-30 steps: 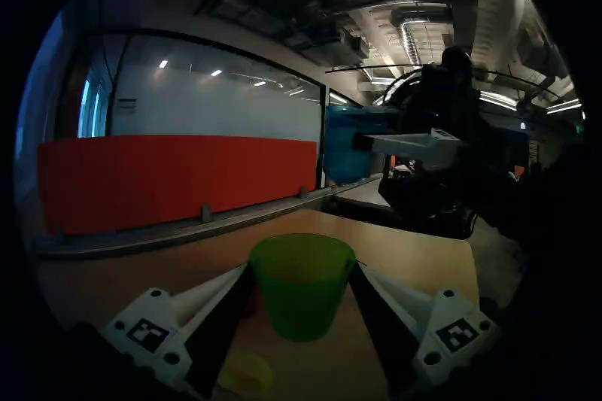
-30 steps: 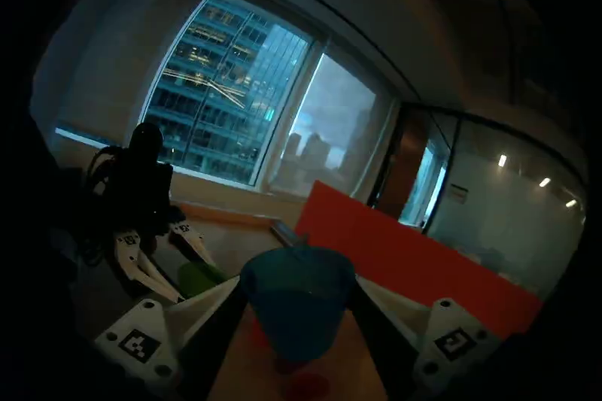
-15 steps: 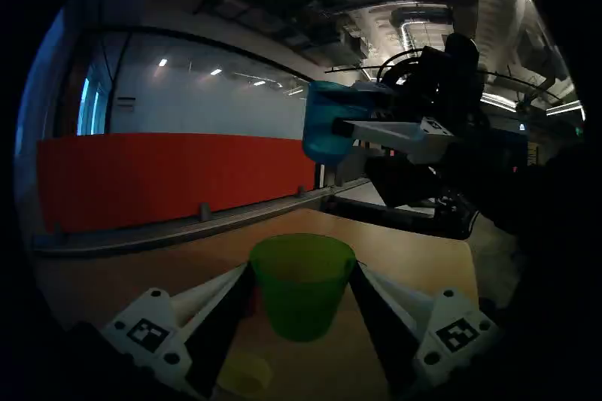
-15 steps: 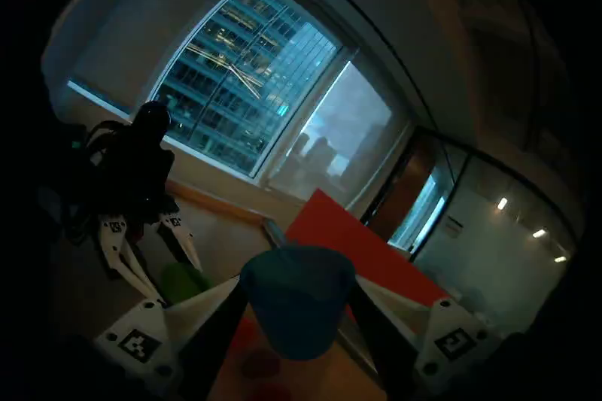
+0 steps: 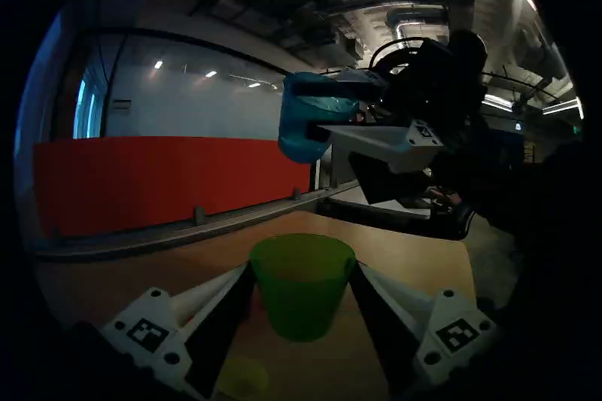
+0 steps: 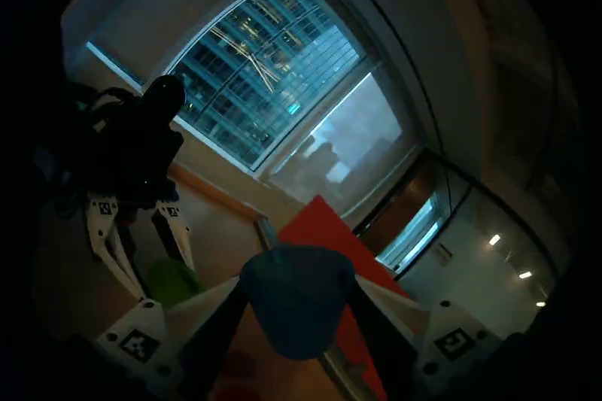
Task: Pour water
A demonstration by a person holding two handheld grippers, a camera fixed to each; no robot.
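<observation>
**Blue cup carried in over green cup; tilt starting, no pour yet**

Left gripper (image 5: 301,274): fingers part-closed to cup width, one pressing each flank of the green cup (image 5: 302,303). The cup is upright, mouth open, at lower centre of the left gripper view. No change in this grip over the last second.

Right gripper (image 6: 297,290): fingers likewise closed on the sides of the blue cup (image 6: 297,320), which is held clear of the table (image 5: 421,258).

Change: in the left gripper view the blue cup has travelled from right of centre, up and leftward. It now sits at upper centre, almost directly over the green cup but well above it. In the right gripper view the window (image 6: 263,100) and red panel (image 6: 331,239) have rolled steadily to a steeper slant, so the right gripper is rotating.

Judgement: alignment nearly done and the tip has begun. No stream of water is visible. The blue cup probably needs to come lower before pouring to avoid splashing.

View differences: the left gripper view gives the vertical gap and the blue cup's lean. The right gripper view instead looks over the blue cup's rim and places the green cup at lower left, offset from it. Water level: cannot tell in this dim light.
</observation>
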